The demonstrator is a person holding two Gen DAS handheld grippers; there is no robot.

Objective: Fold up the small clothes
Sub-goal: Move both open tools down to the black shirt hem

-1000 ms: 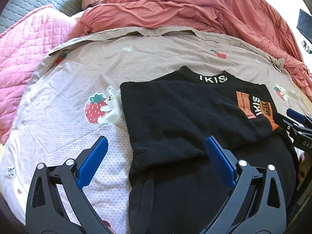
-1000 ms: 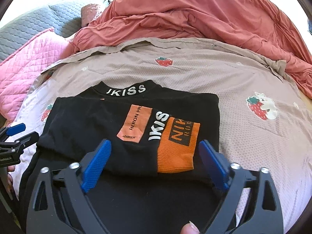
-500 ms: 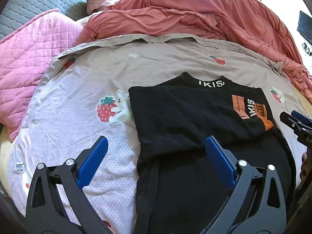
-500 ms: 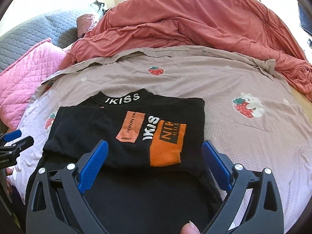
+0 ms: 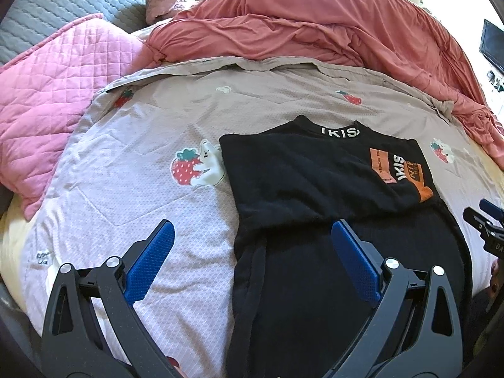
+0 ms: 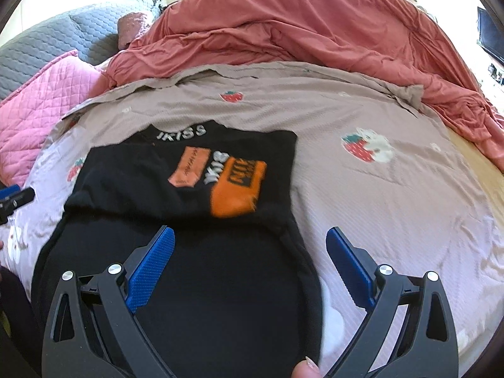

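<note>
One fold down, by the look of it, on the black top [image 5: 318, 173]: sleeves or sides turned in across the chest, orange patch [image 6: 237, 189] lying on the upper layer, lower body [image 6: 201, 283] not yet folded and spread flat toward the near edge. Left to do, most likely: bringing the hem up to the collar [image 5: 340, 132], perhaps a second halving, then squaring the edges.

Going left to right in the left wrist view: pink quilted blanket [image 5: 47, 110] bunched at the far left, then bare strawberry-print bedspread [image 5: 132, 163], then the top just right of centre, with the red duvet [image 5: 315, 41] heaped beyond it and well apart from it.

Left gripper [image 5: 252, 264] spread wide and empty, left finger over bare bedspread, right finger over the top's lower body, straddling its left edge. Right gripper [image 6: 250, 264] likewise splayed and holding nothing, above the lower right part, right finger over bedspread.

Long axis running near to far, collar pointing away toward the duvet, hem nearest the grippers. Lying flat, slightly askew.
</note>
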